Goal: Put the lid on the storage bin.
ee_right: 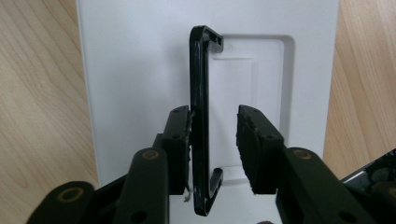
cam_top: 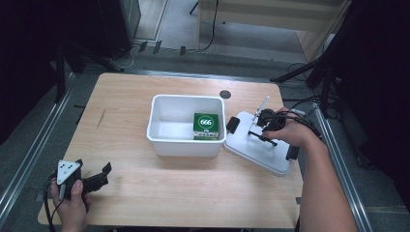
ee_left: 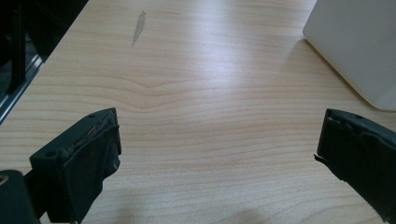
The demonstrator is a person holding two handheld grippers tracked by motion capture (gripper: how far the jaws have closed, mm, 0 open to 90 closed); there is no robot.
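The right gripper (ee_right: 214,140) straddles the raised black handle (ee_right: 201,116) of a white lid (cam_top: 256,145) lying just right of the white bin (cam_top: 186,126); one pad touches the handle, the other stands apart. The left gripper (ee_left: 217,154) gapes wide, empty, over the wooden table (cam_top: 145,193).

Matt white plastic lid (ee_right: 140,84), glossy black handle (ee_right: 200,116) (probably plastic), smooth pale wood-grain table (ee_left: 196,93)

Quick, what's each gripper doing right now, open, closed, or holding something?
Left gripper: open, holding nothing, over the table.
Right gripper: open around the lid handle, not clamped yet.
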